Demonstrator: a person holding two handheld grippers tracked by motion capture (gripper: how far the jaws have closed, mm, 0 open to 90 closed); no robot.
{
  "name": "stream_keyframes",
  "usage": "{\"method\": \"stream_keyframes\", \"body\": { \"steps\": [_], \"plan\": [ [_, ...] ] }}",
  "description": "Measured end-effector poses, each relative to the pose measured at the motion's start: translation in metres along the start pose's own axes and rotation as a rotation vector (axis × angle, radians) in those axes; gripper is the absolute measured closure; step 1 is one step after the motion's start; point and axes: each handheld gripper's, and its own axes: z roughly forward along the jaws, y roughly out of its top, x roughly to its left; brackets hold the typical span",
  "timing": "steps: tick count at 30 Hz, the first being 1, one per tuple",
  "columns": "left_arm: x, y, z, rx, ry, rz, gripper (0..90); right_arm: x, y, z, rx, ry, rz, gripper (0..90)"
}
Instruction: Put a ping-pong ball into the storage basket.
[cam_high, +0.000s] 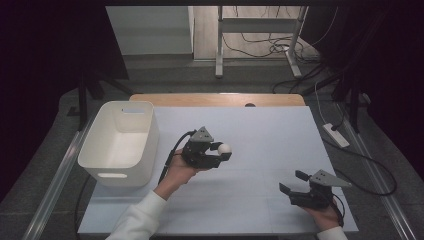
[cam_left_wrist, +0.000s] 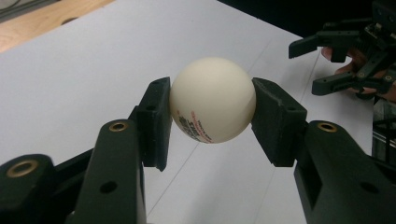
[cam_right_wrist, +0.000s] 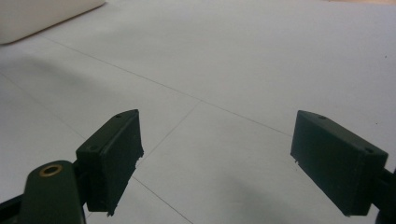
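Ball (cam_left_wrist: 212, 99), white and round, sits pinched between the two black pads of the left claw (cam_high: 223, 150), one pad pressed against each side of it. Being a sphere, it has no long axis of its own; what gives it a facing is the small block of red and black print, which in the left gripper view lies on its lower front, turned down toward the claw's camera and slanting from upper left to lower right. In the high view the ball shows as a pale dot at the tip of the left claw, held above the white sheet that covers the bench (cam_high: 260, 125), roughly at the bench's middle and just right of the white bin (cam_high: 145, 150). The claw points to the right in that view, toward the other hand, so the pinch line through the ball runs roughly from the near edge of the bench to the far one. The bin stands at the left edge of the bench.

The right claw (cam_high: 293, 182) rests near the bench's front right corner, well apart from the ball, its jaws spread wide with bare white sheet between them.
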Motion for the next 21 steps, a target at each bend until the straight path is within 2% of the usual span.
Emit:
{"method": "stream_keyframes", "body": {
  "steps": [21],
  "plan": [
    [0.014,0.004,-0.028,-0.06,0.066,-0.021,50.6,0.0,0.0,0.0,-0.001,0.0,0.0,16.8]
  ]
}}
